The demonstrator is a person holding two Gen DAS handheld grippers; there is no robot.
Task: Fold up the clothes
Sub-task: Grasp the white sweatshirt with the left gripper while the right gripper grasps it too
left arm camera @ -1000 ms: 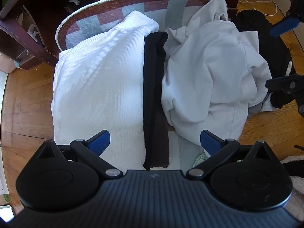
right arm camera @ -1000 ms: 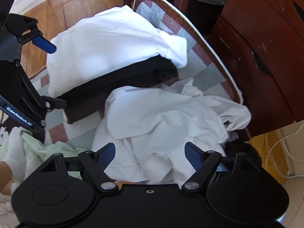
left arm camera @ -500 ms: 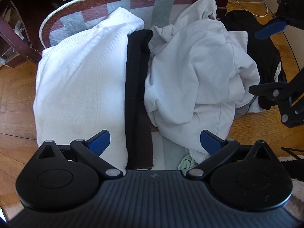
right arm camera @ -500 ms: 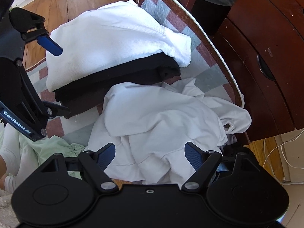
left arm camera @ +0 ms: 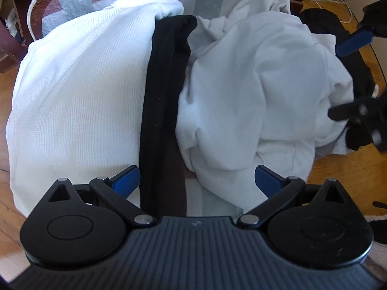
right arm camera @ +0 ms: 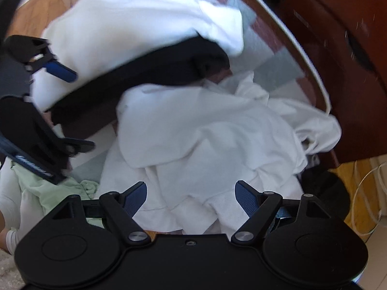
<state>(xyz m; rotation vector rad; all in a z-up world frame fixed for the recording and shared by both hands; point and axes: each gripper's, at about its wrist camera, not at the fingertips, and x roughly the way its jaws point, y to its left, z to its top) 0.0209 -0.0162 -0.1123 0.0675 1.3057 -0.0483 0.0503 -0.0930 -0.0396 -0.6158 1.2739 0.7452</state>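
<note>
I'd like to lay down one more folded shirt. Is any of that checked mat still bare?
Little. Bare checked mat shows near the left gripper, between the black garment and crumpled white garment, and behind the folded white shirt. Elsewhere it is crowded.

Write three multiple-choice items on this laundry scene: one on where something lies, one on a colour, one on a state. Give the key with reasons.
1. Where does the black garment lie?
A. on the bare floor
B. under the folded white shirt, beside the rumpled white garment
C. in a gripper

2. What colour are the finger pads on the grippers?
A. blue
B. red
C. yellow

3. What state is the left gripper in?
A. shut on cloth
B. open and holding nothing
C. out of view

Key: B, its edge shows below the shirt's fold in the right wrist view; A, blue shows on both grippers; B, its fingers stand wide apart over the clothes.
</note>
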